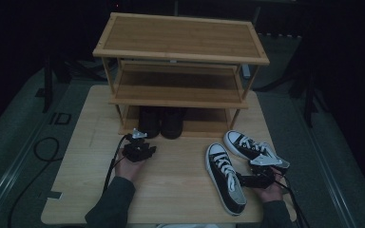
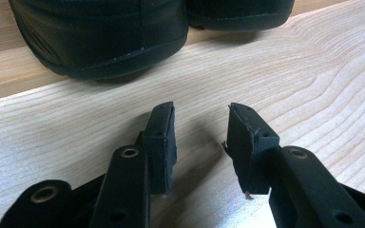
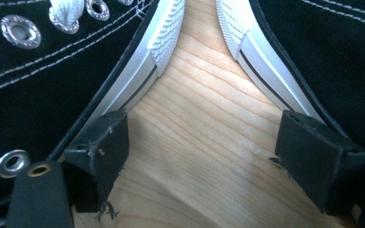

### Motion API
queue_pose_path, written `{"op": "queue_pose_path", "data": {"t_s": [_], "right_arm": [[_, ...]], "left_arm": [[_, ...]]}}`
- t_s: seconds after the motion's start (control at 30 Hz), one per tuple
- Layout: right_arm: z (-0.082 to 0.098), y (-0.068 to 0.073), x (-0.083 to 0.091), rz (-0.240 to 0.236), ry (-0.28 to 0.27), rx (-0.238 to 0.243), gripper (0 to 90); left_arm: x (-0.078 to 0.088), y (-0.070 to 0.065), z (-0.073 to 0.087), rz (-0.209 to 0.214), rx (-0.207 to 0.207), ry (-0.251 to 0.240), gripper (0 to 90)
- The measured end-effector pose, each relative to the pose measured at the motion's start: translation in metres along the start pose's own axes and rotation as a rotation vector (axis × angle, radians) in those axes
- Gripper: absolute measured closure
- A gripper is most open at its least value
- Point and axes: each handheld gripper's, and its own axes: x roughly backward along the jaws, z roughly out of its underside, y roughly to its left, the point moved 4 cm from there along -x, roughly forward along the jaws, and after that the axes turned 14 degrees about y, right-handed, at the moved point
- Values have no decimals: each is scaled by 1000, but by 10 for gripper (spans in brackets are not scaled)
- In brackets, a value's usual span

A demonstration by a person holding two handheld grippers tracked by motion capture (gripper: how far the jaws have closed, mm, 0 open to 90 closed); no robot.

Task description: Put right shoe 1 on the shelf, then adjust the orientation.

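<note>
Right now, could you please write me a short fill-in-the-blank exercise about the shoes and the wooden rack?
1. The pair of black shoes stands on the ____ shelf of the rack.
2. The two sneakers have ____ laces.
3. The left gripper has ____ between its fingers.
4. The right gripper reaches between the two ____.

Missing words: bottom; white; nothing; sneakers

Blk/white sneakers (image 1: pixel 225 175); blk boots (image 1: pixel 161 121).
</note>
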Motion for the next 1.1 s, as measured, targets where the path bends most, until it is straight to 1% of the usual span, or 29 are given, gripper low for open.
{"op": "queue_pose_path", "data": {"t_s": [0.13,0.27,0.33,0.4,0.53,0.67,0.7,0.8,0.93,1.03,1.07,1.1], "right_arm": [[0,0,0,0,0,0,185],[0,0,0,0,0,0,185],[0,0,0,0,0,0,185],[0,0,0,0,0,0,185],[0,0,0,0,0,0,184],[0,0,0,0,0,0,185],[0,0,0,0,0,0,185],[0,0,0,0,0,0,185],[0,0,0,0,0,0,185],[0,0,0,0,0,0,185],[0,0,0,0,0,0,185],[0,0,0,0,0,0,185]], "left_arm": [[0,0,1,9,3,-11,617],[0,0,1,4,7,-12,613],[0,-2,0,-11,9,-1,609],[-1,-6,-2,-11,2,9,610],[-5,-19,-8,-6,-35,15,614],[-12,-34,-20,-19,-84,35,624],[-13,-38,-23,-19,-93,34,625],[-17,-48,-33,-9,-108,28,626],[-23,-60,-42,-11,-135,25,644],[-28,-69,-48,-11,-150,25,683],[-31,-71,-49,-25,-153,32,702],[-33,-73,-51,-26,-150,32,731]]}}
